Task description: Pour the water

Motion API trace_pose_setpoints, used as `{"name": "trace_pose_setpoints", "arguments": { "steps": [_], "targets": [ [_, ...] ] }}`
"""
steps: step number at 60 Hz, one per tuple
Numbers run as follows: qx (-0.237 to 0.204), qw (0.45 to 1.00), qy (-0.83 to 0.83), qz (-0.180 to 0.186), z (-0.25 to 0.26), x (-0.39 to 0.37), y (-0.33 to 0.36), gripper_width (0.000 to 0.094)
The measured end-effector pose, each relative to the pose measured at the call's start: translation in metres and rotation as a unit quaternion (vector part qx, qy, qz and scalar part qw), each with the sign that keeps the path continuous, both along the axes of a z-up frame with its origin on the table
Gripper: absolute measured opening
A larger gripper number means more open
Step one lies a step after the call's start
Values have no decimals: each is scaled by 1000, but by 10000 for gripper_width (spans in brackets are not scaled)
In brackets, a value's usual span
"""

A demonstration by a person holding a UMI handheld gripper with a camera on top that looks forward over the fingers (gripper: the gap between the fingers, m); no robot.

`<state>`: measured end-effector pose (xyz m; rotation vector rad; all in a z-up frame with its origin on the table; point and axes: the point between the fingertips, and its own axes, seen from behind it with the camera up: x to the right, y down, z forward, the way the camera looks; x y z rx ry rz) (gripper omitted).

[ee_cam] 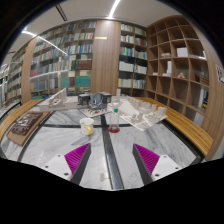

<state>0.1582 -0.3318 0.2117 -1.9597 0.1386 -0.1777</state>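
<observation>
On marble-pattern table [55, 145]: gripper [112, 158] level, low over tabletop, magenta pads [76, 156] spread wide, holding nothing. Flask with red liquid [114, 123] beyond fingers, yellow cup [88, 126] just beside flask. No legible writing. Bookshelves [70, 62] behind flask.

1. Bright, even indoor light comes from long ceiling strip lights [113, 8] at twelve o'clock and another strip [52, 43] toward ten o'clock.
2. The pale table [150, 135] reflects this light softly; its surface looks washed out toward the centre.
3. Shadows are faint and short, lying close under the small items at the centre.
4. Strong fisheye distortion bends the bookshelves [70, 62] at ten o'clock and the open shelving [180, 60] at two o'clock inward.
5. Fine detail is soft throughout; book spines and the small tabletop things blur together.
</observation>
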Motion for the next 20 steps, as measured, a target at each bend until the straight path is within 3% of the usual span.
{"name": "trace_pose_setpoints", "arguments": {
  "steps": [20],
  "targets": [
    [6,1000,3,-5,3,9,-14,858]
  ]
}}
